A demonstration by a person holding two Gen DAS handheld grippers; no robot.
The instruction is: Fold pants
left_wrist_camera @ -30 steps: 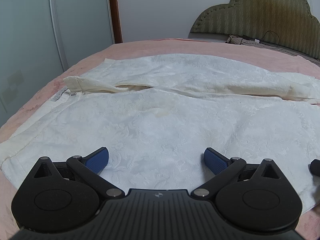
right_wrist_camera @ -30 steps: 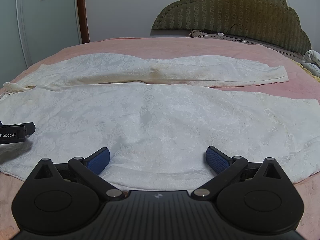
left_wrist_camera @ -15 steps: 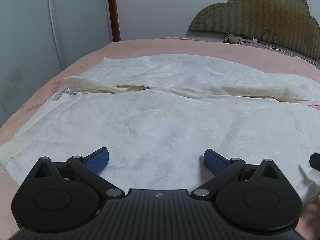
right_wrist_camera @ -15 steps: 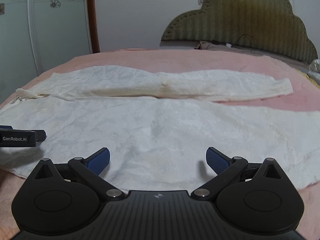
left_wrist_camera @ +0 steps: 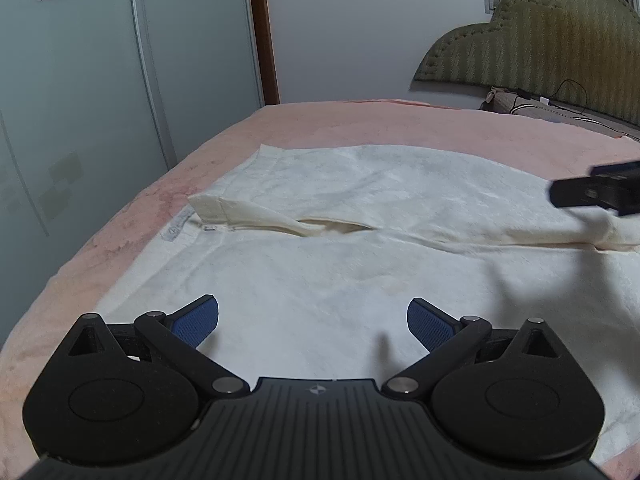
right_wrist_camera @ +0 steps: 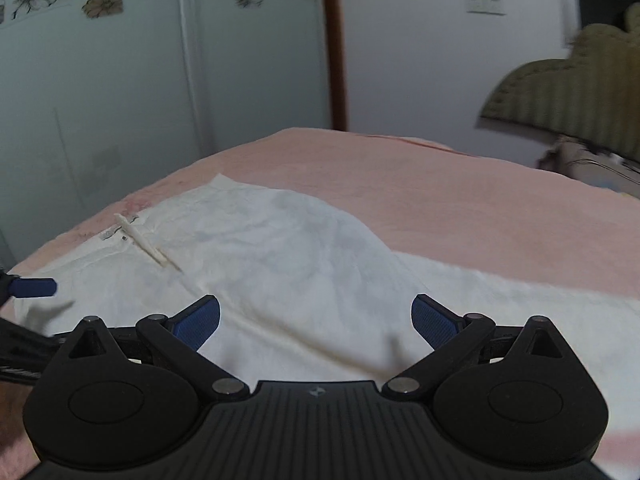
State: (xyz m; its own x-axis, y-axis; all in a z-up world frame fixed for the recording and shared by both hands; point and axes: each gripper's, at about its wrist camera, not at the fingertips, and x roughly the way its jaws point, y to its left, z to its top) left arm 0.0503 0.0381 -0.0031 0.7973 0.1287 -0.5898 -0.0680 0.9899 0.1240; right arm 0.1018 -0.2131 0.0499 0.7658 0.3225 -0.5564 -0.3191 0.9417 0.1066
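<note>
Right now our left tool [left_wrist_camera: 313,322] hangs with its blue pads spread wide and nothing between them, low over the near part of the white pants [left_wrist_camera: 340,264]. Our right tool [right_wrist_camera: 316,322] is likewise wide and empty above the same cloth, and its dark tip shows at the far right of the left view, over the middle seam.

Outward from the tools, the pants lie spread flat on the pink bed [left_wrist_camera: 360,120], waist end to the left, the two legs running off to the right side by side. A waistband flap [left_wrist_camera: 248,212] is turned up near the label [left_wrist_camera: 176,230], and a shallow ridge rises under the right tool.

We judge the fabric light, thin and limp, with a woven pattern that should give the pads some bite. It will sag and drag along the fuzzy blanket, so a single layer may slip free or pull its neighbour with it. The best holds look to be the firmer edges: the waistband corner at left for one tool, and the outer seam or hem of one leg for the other, pinching through both layers.
</note>
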